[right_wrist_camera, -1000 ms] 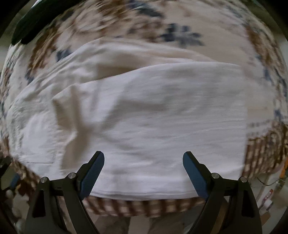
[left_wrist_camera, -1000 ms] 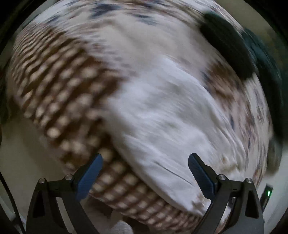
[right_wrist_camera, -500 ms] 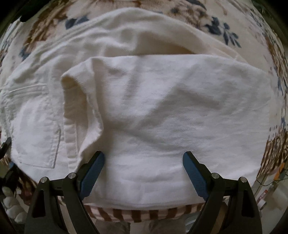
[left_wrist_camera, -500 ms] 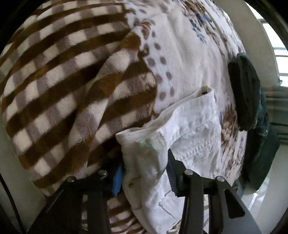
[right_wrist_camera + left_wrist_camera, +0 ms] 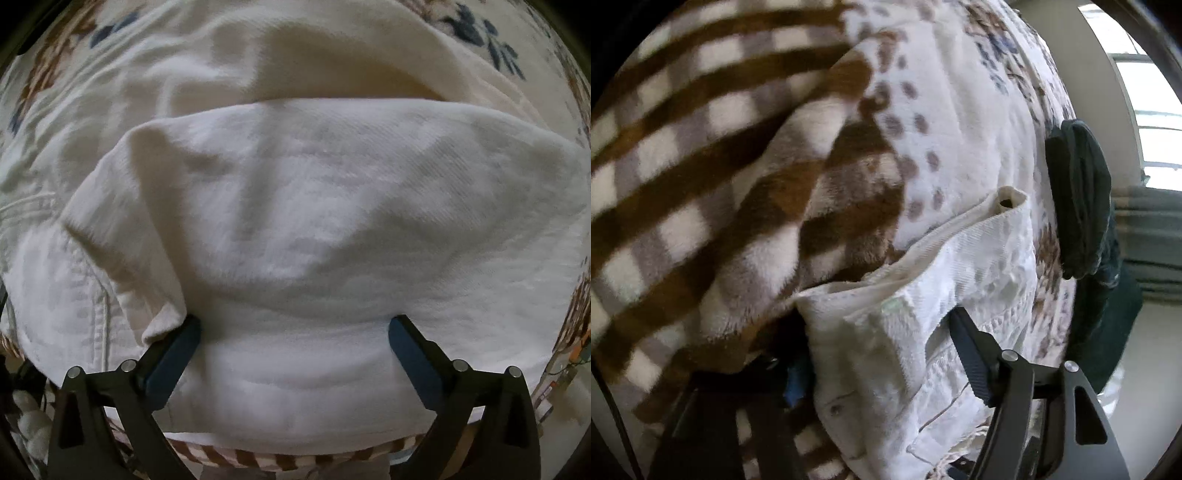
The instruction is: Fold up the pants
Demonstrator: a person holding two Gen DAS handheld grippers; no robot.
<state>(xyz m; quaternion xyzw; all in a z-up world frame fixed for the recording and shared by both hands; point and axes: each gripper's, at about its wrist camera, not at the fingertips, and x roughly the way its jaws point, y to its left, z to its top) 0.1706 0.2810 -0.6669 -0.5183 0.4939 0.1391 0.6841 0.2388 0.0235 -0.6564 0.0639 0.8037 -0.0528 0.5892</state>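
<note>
White pants (image 5: 295, 203) lie folded on a floral bedspread (image 5: 480, 37), one layer doubled over another. My right gripper (image 5: 295, 325) points steeply down at the near edge of the fold. Its jaws are opening wide, with both fingertips (image 5: 184, 336) resting on the cloth and not pinching it. In the left wrist view the pants' waistband corner (image 5: 871, 332) stands up between the jaws of my left gripper (image 5: 879, 350). Those jaws are opening and a dark gap shows beside the right finger (image 5: 971, 358). The left finger is mostly hidden under a blanket.
A brown and white checked fleece blanket (image 5: 701, 184) is bunched against the left of the waistband. A dark green garment (image 5: 1078, 203) lies at the bed's far edge, near a window (image 5: 1145, 110). The bed's striped near edge (image 5: 258, 458) shows below the pants.
My left gripper dropped onto the waistband corner and closed on it; now its jaws stand wider apart. My right gripper moved down onto the fold, and its jaws spread further.
</note>
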